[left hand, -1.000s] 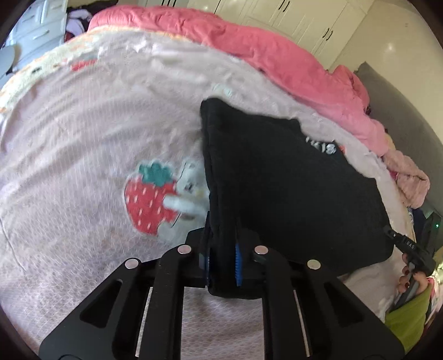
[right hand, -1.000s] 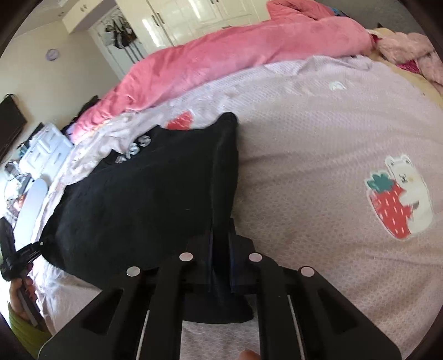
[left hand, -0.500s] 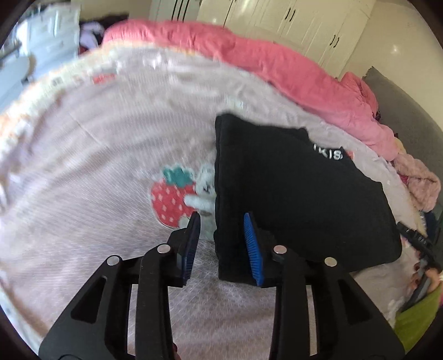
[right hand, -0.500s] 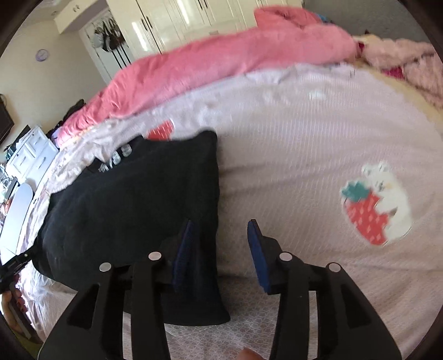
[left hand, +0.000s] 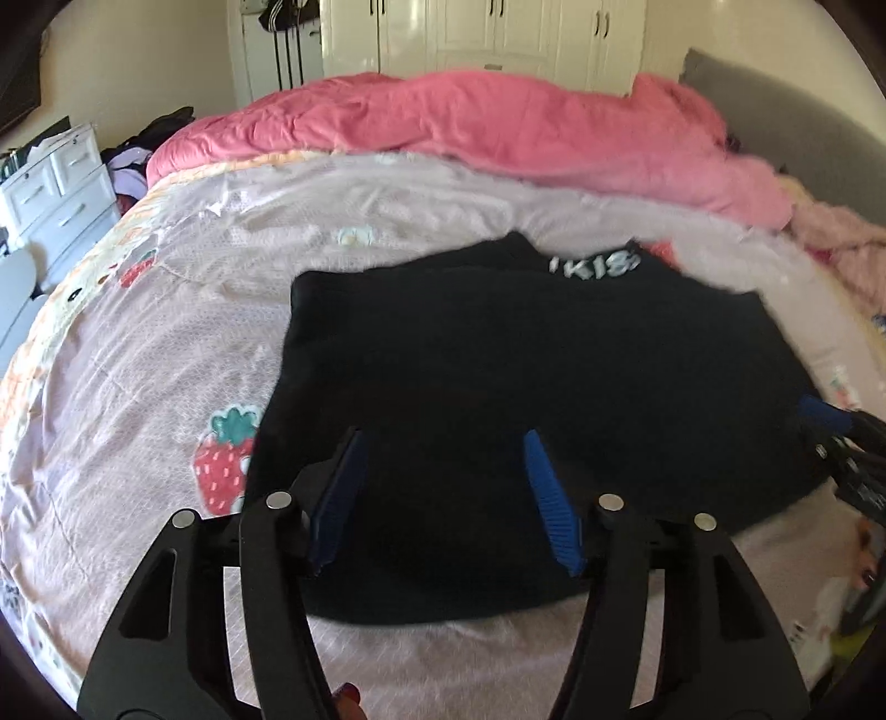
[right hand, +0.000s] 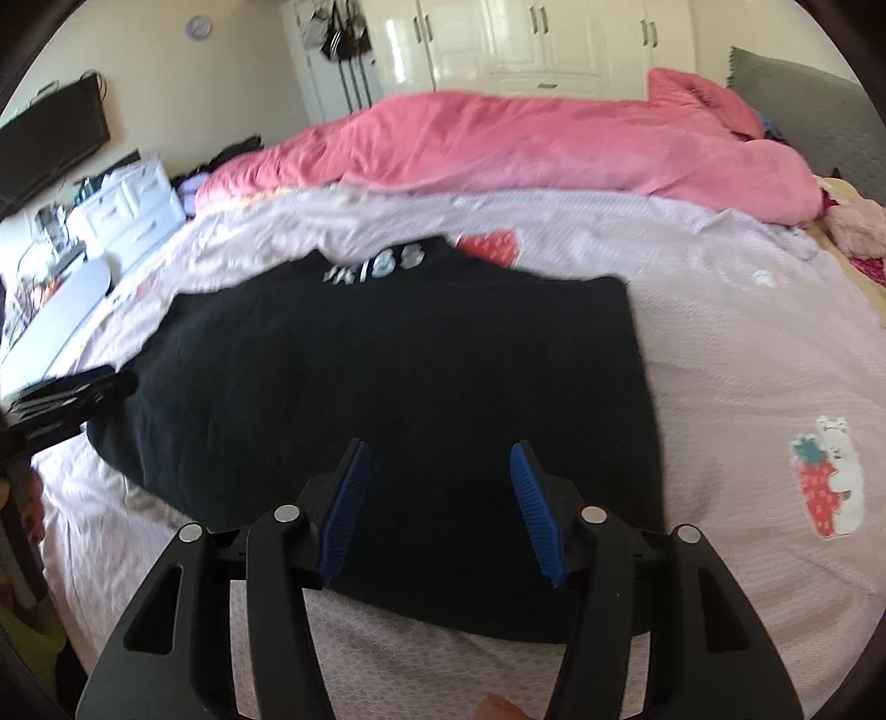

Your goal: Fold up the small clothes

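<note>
Lying flat on the bed, the black top sits folded; left claw and right claw both gape empty over its near edge.

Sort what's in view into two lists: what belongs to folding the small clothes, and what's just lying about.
Part of the job:
- black garment, spread flat on the bedsheet
- left tongs, open above it
- right tongs, open above it

Just lying about:
- pink duvet
- white drawers
- wardrobe
- pink fluffy heap
</note>
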A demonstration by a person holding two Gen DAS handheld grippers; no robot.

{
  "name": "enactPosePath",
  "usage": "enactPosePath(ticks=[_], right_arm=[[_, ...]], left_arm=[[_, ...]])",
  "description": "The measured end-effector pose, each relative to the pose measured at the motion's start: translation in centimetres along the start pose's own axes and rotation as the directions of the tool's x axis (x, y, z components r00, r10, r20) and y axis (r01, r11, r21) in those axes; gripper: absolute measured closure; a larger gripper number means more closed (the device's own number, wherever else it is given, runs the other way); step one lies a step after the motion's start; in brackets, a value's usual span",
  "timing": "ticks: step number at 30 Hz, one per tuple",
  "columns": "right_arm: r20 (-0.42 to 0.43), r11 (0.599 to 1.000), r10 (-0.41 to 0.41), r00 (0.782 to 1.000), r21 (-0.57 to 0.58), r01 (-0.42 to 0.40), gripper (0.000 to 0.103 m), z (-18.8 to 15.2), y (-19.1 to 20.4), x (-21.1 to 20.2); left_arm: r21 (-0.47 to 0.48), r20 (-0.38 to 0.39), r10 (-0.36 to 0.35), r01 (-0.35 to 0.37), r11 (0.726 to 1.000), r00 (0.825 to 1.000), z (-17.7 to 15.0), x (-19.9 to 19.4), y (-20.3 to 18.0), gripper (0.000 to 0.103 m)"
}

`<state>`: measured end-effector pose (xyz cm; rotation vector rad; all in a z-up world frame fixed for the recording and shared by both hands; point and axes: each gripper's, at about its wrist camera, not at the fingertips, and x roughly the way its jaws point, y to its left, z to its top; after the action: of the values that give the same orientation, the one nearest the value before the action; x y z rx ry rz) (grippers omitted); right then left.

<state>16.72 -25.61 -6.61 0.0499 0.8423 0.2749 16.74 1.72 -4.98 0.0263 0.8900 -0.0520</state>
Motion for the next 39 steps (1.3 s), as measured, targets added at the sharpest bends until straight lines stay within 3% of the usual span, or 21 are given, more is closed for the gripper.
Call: enactPosePath(ticks=[3, 6, 14, 21, 29, 33, 39], right_arm=[[-0.081, 0.999, -0.047, 0.996, -0.012, 0.046, 0.038, -0.5, -0.1, 1.6], [-0.105, 0.999, -0.043, 0.994, -0.009, 0.043, 0.038, -0.6, -0.3, 2.3], [-0.105, 1.000, -0.013, 0.994, -0.006, 0.012, 0.032, -0.5, -0.6, 2.5], [-0.107, 1.000, 0.010, 0.994, -0.009, -0.011, 0.024, -0.6, -0.4, 2.2], [-0.104, 0.998, 0.058, 0.993, 0.027, -0.055, 0.023, -0.4, -1.0, 1.4], [-0.093, 0.997, 0.071, 0.993, 0.046, -0.066, 0.023, -0.4, -1.3, 1.0], [-0.060, 0.997, 0.049, 0.997, 0.062, -0.045, 0.016, -0.2, -1.7, 0.1]], left_arm=[[-0.056, -0.066, -0.043, 0.040, 0.998, 0.997, -1.3, 2.1, 0.9, 0.048], [-0.076, -0.065, -0.064, 0.059, 0.995, 0.996, -2.2, 2.5, 1.4, 0.048], [-0.038, -0.073, -0.023, 0.020, 0.999, 0.997, -2.4, 2.2, 0.5, 0.048], [-0.005, -0.081, 0.008, -0.008, 1.000, 0.997, -3.3, 1.3, -0.2, 0.041], [0.026, -0.076, 0.034, -0.032, 0.999, 0.997, -4.5, -0.1, -0.8, 0.032], [0.010, -0.071, 0.021, -0.020, 1.000, 0.997, -4.7, -1.0, -0.8, 0.022], [0.011, -0.064, 0.025, -0.024, 1.000, 0.998, -4.9, -2.5, -0.7, 0.013]])
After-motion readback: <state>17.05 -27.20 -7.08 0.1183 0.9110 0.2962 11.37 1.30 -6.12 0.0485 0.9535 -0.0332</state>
